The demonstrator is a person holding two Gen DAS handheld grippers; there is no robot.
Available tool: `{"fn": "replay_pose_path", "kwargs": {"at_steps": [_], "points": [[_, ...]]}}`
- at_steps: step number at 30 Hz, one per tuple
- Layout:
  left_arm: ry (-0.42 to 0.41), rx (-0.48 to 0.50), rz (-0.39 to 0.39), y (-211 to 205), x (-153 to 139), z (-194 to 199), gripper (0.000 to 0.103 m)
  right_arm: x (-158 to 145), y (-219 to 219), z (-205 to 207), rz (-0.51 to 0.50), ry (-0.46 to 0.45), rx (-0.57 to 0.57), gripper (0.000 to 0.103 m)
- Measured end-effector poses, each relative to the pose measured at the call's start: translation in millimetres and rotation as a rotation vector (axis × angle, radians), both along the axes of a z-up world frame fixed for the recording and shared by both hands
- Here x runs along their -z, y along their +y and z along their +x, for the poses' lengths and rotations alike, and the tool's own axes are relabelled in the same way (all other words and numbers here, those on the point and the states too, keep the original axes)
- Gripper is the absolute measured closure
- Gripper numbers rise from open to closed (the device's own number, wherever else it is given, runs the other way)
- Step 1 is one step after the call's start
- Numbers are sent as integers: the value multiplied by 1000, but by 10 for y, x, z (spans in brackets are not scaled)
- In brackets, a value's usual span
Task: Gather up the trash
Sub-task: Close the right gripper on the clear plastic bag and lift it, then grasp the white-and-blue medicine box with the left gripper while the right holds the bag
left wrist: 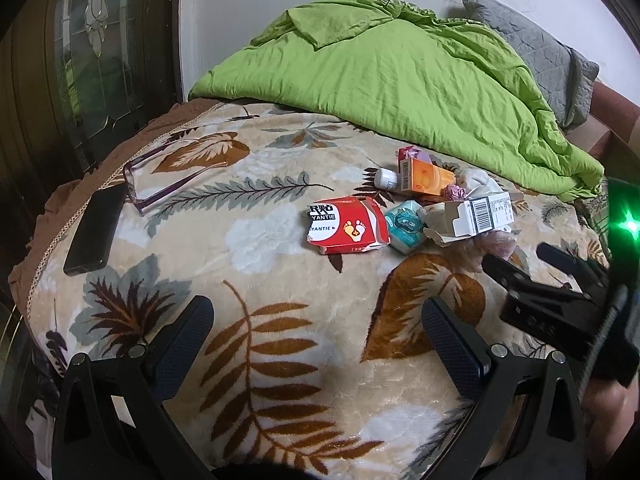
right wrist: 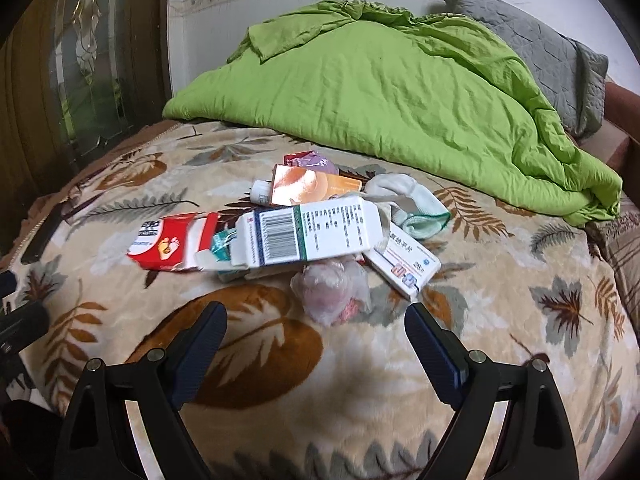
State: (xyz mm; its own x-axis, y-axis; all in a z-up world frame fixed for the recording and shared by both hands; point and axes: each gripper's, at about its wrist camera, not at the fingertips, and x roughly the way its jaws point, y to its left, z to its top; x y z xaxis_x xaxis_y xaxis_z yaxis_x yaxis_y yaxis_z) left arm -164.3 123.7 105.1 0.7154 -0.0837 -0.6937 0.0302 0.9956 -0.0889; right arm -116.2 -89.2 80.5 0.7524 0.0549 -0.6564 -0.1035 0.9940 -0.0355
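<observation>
Leaf-patterned blanket [left wrist: 280,360] is covering the bed, with a green quilt [left wrist: 400,80] heaped toward the wall and a grey pillow [left wrist: 552,56] lying behind it. Trash is sitting clustered mid-bed: a torn red box [left wrist: 347,226] showing the letters "YANTIE" and two footprints, a white carton [right wrist: 308,232] showing a barcode and fine print too small to read, an orange box [left wrist: 426,178], a small white bottle [left wrist: 386,179], a blue-and-white box [right wrist: 408,264] with unreadable print, a teal packet [left wrist: 406,226] and a crumpled clear bag [right wrist: 332,292]. Glasses [left wrist: 160,180] and a dark phone [left wrist: 96,232] are lying near the bed's left edge, well apart from the pile. Open blanket is stretching between the pile and both tools. Left gripper [left wrist: 320,340] is hovering with fingers apart, holding nothing. Right gripper [right wrist: 316,340] is hovering near the clear bag, fingers spread wide and empty.
</observation>
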Motion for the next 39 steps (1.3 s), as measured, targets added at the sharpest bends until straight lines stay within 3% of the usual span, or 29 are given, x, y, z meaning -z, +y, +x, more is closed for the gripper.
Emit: {"fn": "replay_pose_path", "kwargs": {"at_steps": [5,8,12,30,34,39], "points": [[7,-1,4,13,13,19,0,10,34,199,-34,-22,5,14],[10,-7,4,22,26,25,0,33,35,261,-25,-27,-3,26],[12,-9,6,19,37,30,0,101,-11,310,-5,7,-4,73],[3,40,87,-240,57,30,0,-238,-552,-387,209,-104,59,73],[19,120,72,-365,72,91,0,-286,-721,-580,272,-130,81,73],[53,292,73,-660,140,263,0,-314,-925,-752,350,-155,127,73]]}}
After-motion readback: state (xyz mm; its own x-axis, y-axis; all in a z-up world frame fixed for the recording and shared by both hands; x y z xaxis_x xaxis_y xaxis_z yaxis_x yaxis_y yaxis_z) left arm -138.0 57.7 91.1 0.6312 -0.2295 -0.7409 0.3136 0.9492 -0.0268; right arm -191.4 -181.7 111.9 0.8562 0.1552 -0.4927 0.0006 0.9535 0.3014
